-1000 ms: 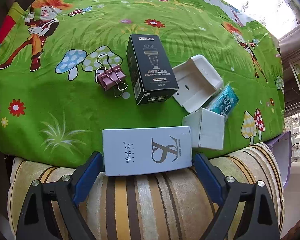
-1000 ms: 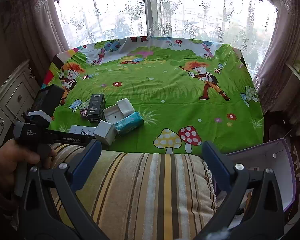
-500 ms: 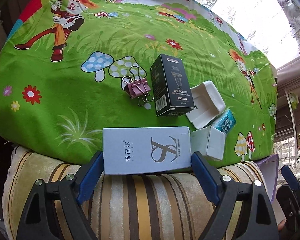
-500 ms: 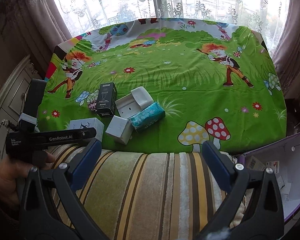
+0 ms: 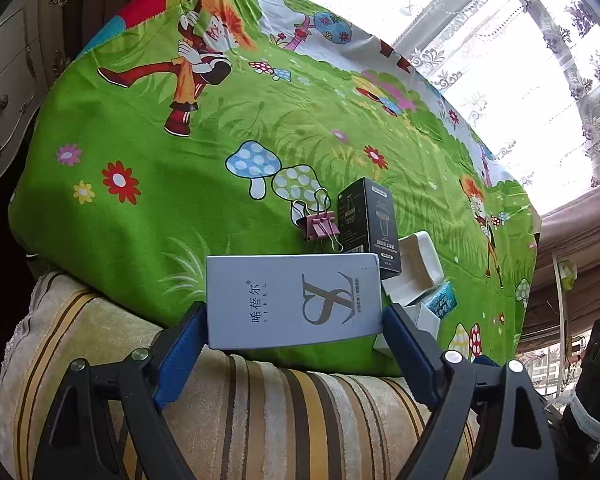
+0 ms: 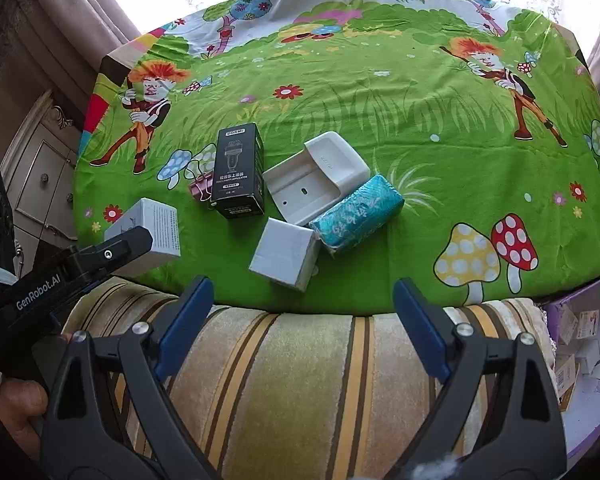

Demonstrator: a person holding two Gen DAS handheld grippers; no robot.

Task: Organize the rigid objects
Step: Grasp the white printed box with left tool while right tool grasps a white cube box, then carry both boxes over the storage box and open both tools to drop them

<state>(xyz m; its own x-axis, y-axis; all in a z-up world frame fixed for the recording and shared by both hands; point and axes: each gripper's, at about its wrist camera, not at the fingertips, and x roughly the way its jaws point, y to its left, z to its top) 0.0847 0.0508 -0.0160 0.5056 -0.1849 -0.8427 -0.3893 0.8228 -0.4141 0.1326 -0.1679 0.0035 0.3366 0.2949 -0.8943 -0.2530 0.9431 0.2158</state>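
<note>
Because I had the pale grey box (image 5: 294, 300) pinched across its long sides in the left gripper (image 5: 294, 320), lifted off the green cloth (image 5: 160, 208), my right gripper (image 6: 300, 308), its spread jaws just narrowing on nothing, faced the small white box (image 6: 284, 254).

Rigid items clustered on green cartoon cloth, one box lifted

Grey-white box (image 5: 294, 300) w/ "S" logo: held flat, clear of cloth. Black box (image 6: 238, 170) lying flat; pink binder clip (image 6: 201, 190) touching at its 9 o'clock, white tray (image 6: 318, 176) at 3, small white box (image 6: 284, 254) at 5.
</note>
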